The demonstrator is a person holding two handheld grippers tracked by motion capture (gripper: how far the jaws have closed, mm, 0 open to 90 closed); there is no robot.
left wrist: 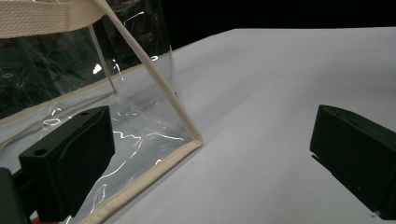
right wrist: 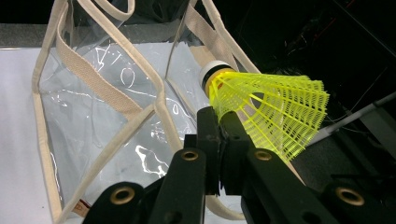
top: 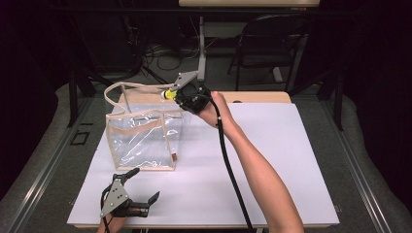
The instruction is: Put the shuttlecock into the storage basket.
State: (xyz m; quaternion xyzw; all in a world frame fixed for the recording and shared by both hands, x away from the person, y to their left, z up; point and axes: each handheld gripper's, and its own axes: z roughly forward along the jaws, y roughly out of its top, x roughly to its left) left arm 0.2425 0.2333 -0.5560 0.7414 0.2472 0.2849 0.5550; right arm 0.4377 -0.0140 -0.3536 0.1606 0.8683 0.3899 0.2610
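One featherlight, easily crushed yellow shuttlecock, pinched at its mesh skirt by the right gripper, hangs over the clear tote bag; left gripper spread.

shuttlecock above bag, bag on table

Dim room, grey floor around a white-topped desk. Beyond it, a black chair, a white post, tangled cables.
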